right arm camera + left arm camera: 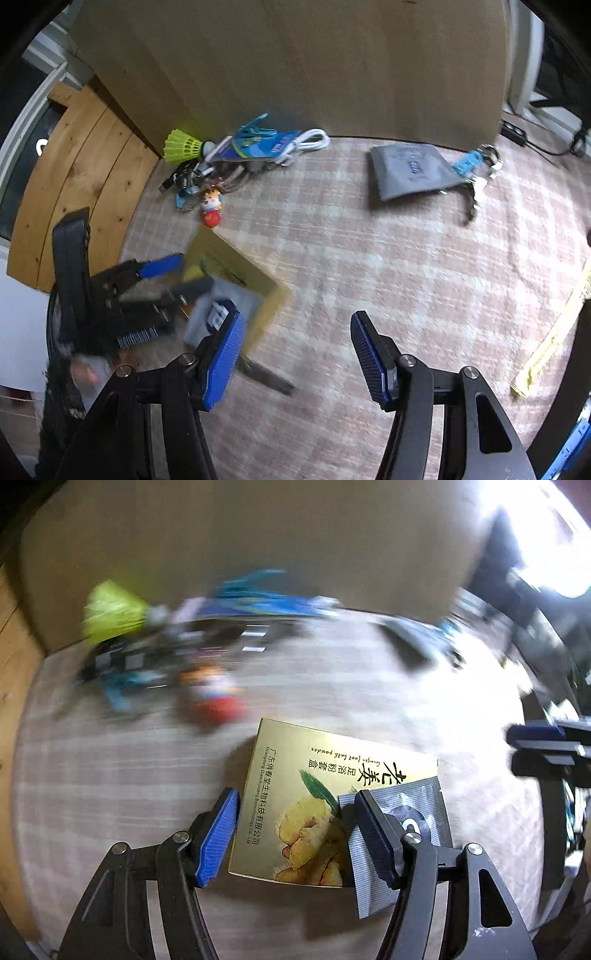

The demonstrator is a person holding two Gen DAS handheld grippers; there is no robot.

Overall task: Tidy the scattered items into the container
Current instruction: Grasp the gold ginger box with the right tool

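A gold box printed with ginger lies on the checked cloth; it also shows in the right wrist view. A grey sachet lies on its right edge. My left gripper is open, its fingers on either side of the box's near part, the right finger over the sachet. My right gripper is open and empty above bare cloth, to the right of the box. Scattered items lie at the back: a yellow-green shuttlecock, a blue packet, a white cable, a small doll, a grey pouch, keys.
A cardboard wall stands behind the cloth. A wooden board lies at the left. A yellow ruler-like strip lies at the right edge. The left wrist view is blurred by motion.
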